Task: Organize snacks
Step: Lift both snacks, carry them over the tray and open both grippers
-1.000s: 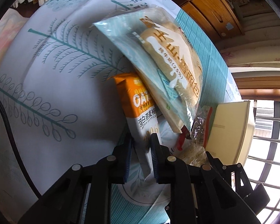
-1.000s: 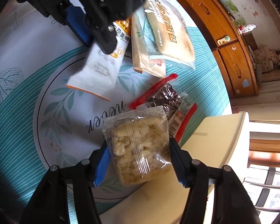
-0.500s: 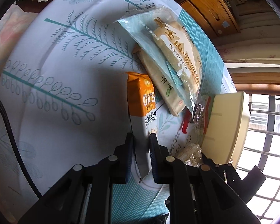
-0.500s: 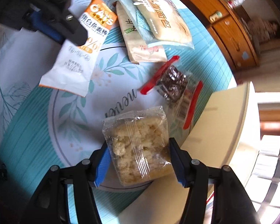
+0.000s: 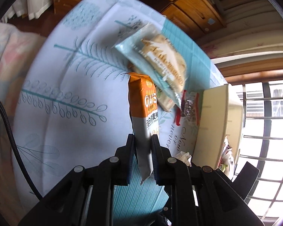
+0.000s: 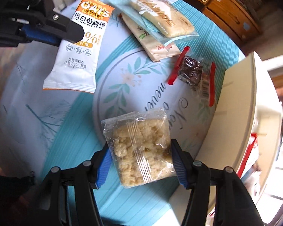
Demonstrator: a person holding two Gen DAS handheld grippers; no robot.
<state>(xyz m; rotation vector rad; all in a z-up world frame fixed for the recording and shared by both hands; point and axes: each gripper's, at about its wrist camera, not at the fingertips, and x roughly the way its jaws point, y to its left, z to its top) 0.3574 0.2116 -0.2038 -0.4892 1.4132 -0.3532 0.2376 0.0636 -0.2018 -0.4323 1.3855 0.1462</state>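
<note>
Right wrist view first: a leaf-printed tablecloth [image 6: 37,122] spreads wide, a cream bin [image 6: 241,113] at its edge. On the cloth lie a pale-blue bread pack [image 6: 160,17] and a red-edged dark candy [image 6: 194,71]. The left gripper [image 5: 143,141] is clamped on the orange oat bar [image 5: 144,113], held clear of the cloth. The right gripper [image 6: 139,154] grips a clear crumbly cake packet [image 6: 139,148].

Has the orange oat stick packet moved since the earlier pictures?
Yes. In the right wrist view the oat stick packet, clamped in the left gripper, has swung left, away from the bread packets.
</note>
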